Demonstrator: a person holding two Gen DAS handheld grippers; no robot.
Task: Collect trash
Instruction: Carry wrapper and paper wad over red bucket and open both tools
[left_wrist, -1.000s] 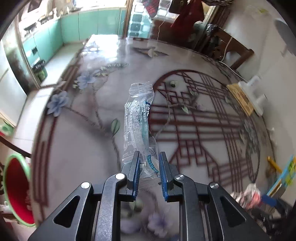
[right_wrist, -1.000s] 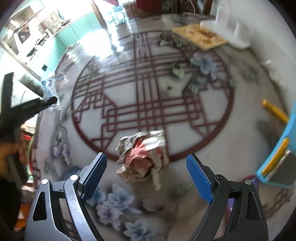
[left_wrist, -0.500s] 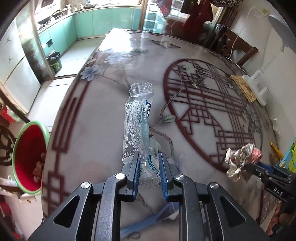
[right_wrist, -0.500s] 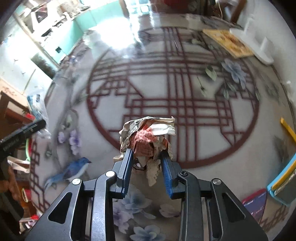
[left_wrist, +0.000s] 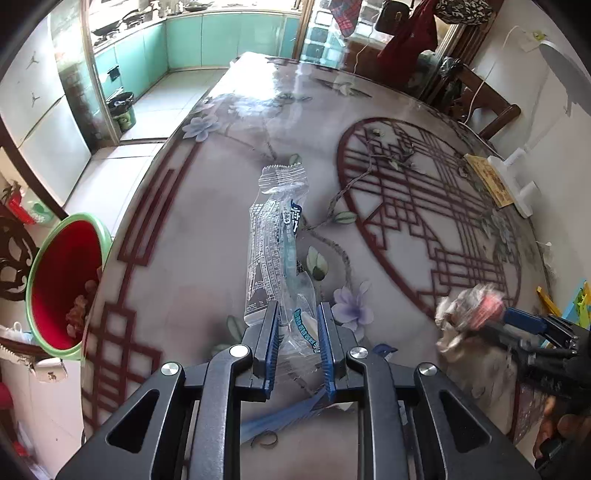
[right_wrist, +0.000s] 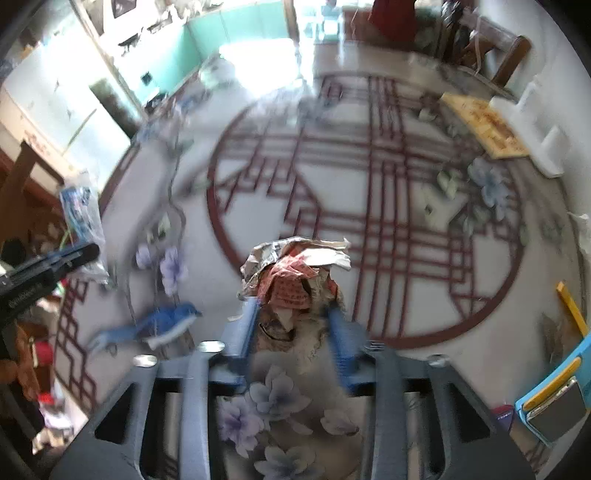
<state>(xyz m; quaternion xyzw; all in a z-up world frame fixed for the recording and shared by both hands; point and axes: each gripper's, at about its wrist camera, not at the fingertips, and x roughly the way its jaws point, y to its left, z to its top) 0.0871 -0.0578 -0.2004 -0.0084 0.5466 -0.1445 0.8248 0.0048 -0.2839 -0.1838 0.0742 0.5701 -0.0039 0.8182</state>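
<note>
Gripping a clear wrapper (left_wrist: 277, 240), left tongs (left_wrist: 295, 325); right tongs (right_wrist: 291, 325) clamping crumpled paper (right_wrist: 291, 269); red bin (left_wrist: 62, 280) leftward.

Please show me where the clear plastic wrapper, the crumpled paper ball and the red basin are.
clear plastic wrapper (left_wrist: 276, 236): left wrist view, middle of its printed body.
crumpled paper ball (right_wrist: 291, 275): right wrist view, its red printed centre.
red basin (left_wrist: 61, 280): left wrist view, red inner wall.
</note>
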